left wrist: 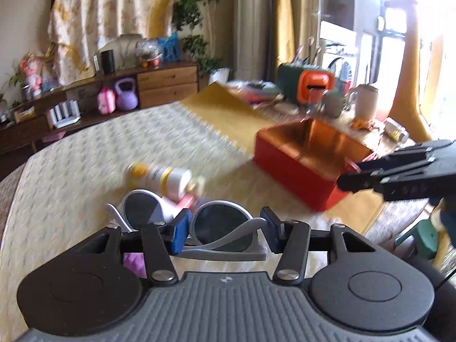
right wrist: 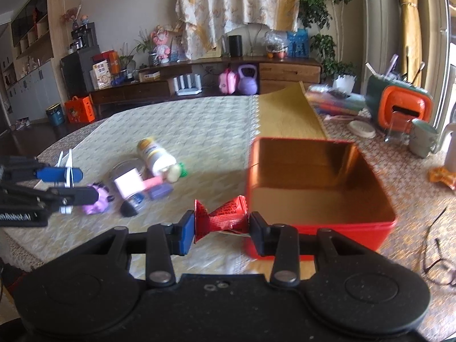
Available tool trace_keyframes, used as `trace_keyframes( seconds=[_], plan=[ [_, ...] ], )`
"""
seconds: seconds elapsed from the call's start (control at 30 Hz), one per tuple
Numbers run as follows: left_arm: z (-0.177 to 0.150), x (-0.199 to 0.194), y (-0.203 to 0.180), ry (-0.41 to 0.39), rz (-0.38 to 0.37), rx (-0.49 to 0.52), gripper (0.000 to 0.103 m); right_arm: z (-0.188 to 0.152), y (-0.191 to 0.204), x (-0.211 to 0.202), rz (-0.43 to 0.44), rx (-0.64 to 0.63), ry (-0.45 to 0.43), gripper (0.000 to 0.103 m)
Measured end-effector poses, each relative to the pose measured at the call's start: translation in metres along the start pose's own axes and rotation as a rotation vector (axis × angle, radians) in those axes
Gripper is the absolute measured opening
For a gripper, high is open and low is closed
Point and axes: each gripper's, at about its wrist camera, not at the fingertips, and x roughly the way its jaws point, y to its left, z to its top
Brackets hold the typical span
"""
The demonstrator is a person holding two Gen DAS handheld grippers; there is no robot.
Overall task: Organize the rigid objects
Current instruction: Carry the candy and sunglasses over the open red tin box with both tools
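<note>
A small red crinkly foil packet [right wrist: 221,219] is held tight between the fingers of the right gripper [right wrist: 221,229], just beside the near left corner of the big red tin box with the shiny gold inside [right wrist: 316,188]. The packet is not in the box yet. Nothing can be seen inside the box, so it looks like the tidying has only just begun.

A pair of white round sunglasses with dark lenses [left wrist: 196,222] is held by the left gripper [left wrist: 225,228]; its fingers are closed in on one lens. The sunglasses are well to the left of the red box, above the surface [right wrist: 185,131] with its pale yellow patterned cloth.

More things are still left on the surface, left of the box: a white bottle with a yellow label [right wrist: 154,156] lying on its side, a small purple toy [right wrist: 97,199], a little jar with a pink tag [right wrist: 131,188] and a small pink and purple piece [right wrist: 159,188]. These are a bit blurry, so it is hard to say just what they are.

It is guessed that the packet and the sunglasses will go in the box first, and then the rest must be picked up.
</note>
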Motion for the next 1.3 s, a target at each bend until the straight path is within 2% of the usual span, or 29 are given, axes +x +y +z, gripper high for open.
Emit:
trace_keyframes(
  seconds=[0.3, 0.53, 0.67, 0.93, 1.3],
  plan=[
    [0.059, 0.041, -0.044, -0.038, -0.115, 0.044, 0.052, 0.012, -0.043, 0.000, -0.063, 0.001, -0.015, 0.040],
    [0.089, 0.093, -0.074, 0.018, -0.196, 0.032, 0.052, 0.016, -0.076, 0.011, -0.090, 0.001, 0.013, 0.040],
    [0.102, 0.119, -0.092, 0.034, -0.214, 0.057, 0.052, 0.016, -0.090, 0.020, -0.100, 0.004, 0.030, 0.040],
    [0.123, 0.174, -0.115, 0.095, -0.246, 0.039, 0.053, 0.018, -0.109, 0.041, -0.103, 0.018, 0.072, 0.040],
    [0.126, 0.242, -0.137, 0.227, -0.253, 0.009, 0.053, 0.019, -0.119, 0.073, -0.088, 0.015, 0.143, 0.040]
  ],
)
